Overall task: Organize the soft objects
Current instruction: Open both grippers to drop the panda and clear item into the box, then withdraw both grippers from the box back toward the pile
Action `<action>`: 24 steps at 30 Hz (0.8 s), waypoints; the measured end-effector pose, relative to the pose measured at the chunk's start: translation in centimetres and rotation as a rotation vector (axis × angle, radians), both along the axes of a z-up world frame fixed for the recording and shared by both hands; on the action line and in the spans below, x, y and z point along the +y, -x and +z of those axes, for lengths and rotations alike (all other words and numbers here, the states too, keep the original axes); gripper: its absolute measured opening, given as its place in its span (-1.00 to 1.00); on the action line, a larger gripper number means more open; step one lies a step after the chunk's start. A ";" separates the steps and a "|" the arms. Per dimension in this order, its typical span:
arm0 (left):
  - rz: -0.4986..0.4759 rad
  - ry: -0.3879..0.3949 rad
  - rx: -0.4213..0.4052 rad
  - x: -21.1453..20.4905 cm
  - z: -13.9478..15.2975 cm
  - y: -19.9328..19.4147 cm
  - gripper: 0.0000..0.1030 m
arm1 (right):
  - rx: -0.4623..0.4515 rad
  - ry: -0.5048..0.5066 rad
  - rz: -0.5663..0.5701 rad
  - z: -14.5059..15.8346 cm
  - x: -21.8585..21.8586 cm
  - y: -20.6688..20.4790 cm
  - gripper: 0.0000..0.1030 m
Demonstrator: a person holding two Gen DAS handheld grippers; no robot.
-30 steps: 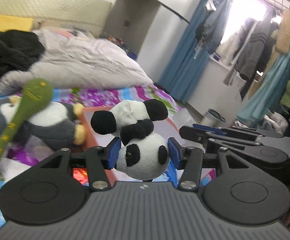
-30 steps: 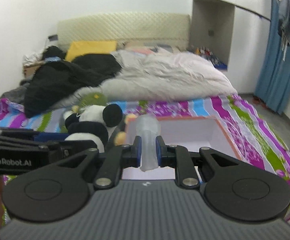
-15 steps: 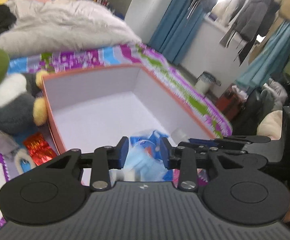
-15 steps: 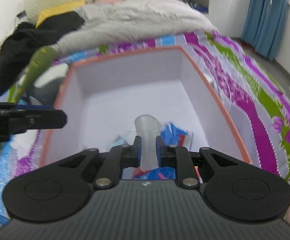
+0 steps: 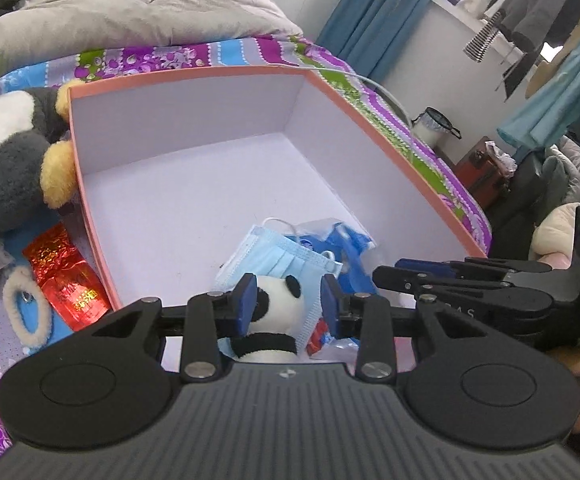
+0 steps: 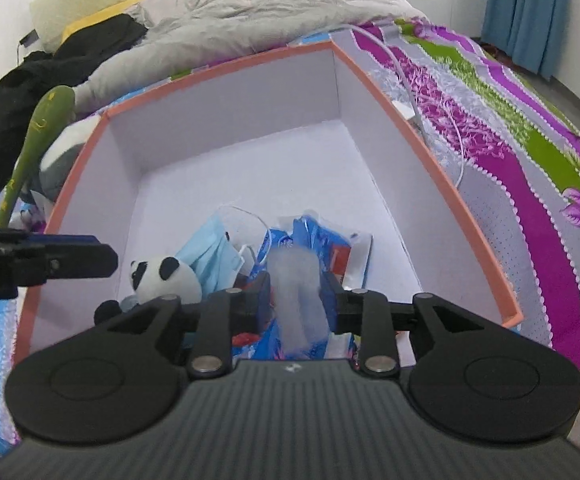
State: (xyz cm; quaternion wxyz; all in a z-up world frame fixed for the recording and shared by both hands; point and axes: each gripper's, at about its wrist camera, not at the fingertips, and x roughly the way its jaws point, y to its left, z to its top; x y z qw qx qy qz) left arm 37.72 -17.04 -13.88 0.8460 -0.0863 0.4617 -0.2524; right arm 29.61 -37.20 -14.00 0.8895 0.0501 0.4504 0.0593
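Bed (image 6: 529, 128) w/ bright striped sheet holds an orange-rimmed box (image 6: 409, 128); grey duvet (image 6: 270, 8) far, blue curtain (image 6: 525, 12) far right. Left tongs (image 5: 288, 300) sit loose around panda plush (image 5: 278, 300) in box's near end beside a face mask (image 5: 278, 256). Right tongs (image 6: 295, 300), jaws just opening, straddle a blurred whitish soft item (image 6: 295, 280); contact unclear.

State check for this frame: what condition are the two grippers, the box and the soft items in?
left gripper: open, jaws just narrowed, gripping nothing.
right gripper: open, jaws just opening, pale soft piece between them.
panda plush: lying in the box, ungripped.
box: lidless, partly filled.
face mask: lying in the box.
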 end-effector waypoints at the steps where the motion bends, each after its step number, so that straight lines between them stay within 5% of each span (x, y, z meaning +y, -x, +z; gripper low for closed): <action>1: -0.003 0.001 -0.003 0.0 0.3 0.4 -0.20 | -0.009 0.003 0.002 0.3 0.1 0.1 -0.39; 24: 0.090 0.047 -0.294 7.3 14.6 14.8 0.02 | -0.311 -0.042 0.077 13.4 6.8 11.1 -0.39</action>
